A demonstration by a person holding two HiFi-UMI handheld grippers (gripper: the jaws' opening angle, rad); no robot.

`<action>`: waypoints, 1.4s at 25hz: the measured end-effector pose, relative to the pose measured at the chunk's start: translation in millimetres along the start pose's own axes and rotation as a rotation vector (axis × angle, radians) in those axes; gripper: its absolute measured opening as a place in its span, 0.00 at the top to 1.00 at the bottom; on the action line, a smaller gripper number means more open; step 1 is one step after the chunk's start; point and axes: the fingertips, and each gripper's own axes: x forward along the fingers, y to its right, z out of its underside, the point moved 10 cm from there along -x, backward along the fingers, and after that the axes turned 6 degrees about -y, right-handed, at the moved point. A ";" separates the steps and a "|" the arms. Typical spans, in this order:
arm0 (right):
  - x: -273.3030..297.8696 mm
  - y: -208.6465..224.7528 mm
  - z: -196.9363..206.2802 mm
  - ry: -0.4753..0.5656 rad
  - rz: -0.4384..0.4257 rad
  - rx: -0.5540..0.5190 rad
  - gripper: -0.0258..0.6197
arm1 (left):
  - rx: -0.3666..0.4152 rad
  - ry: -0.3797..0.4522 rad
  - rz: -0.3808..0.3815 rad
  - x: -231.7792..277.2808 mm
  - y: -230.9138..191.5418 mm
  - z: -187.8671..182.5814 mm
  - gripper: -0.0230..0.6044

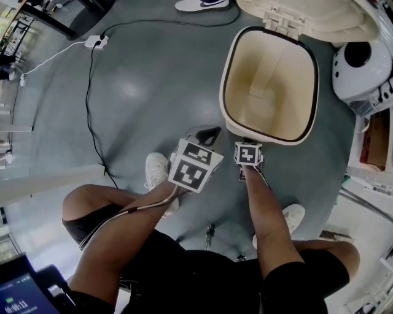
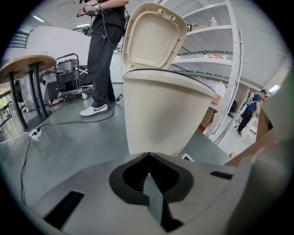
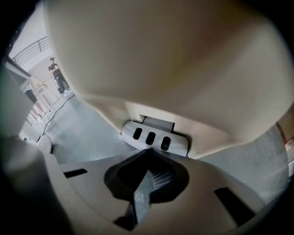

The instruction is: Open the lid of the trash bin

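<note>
— Head view first?
— Looks steeply down on the trash bin [image 1: 228,73], standing on the grey floor [image 1: 141,86] with its lid [image 1: 307,18] tipped up and back and the cream inside bare to the camera. Left gripper [image 1: 207,135] low by the bin's near-left corner; right gripper [image 1: 248,154] just below the near rim.
— Anything else down there?
— Black cable [image 1: 89,104] trailing to a white power strip [image 1: 96,42]. White sneakers [image 1: 158,168] either side of the grippers.
— Left gripper view, then?
— Jaws pressed together at the tips, gripping nothing. Bin's cream wall straight ahead and near, lid upright above it. Standing person [image 2: 103,50] and shelving [image 2: 216,50] behind.
— And right gripper view?
— Jaws clenched as well, nothing between. Tips just short of a grey foot pedal [image 3: 155,137] with three slots at the bin's foot; touching or not, cannot tell. Bin wall bulging overhead.
</note>
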 end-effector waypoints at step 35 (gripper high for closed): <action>-3.8 -1.5 -0.6 0.016 0.004 -0.016 0.96 | 0.011 -0.031 0.023 1.4 3.1 8.1 0.96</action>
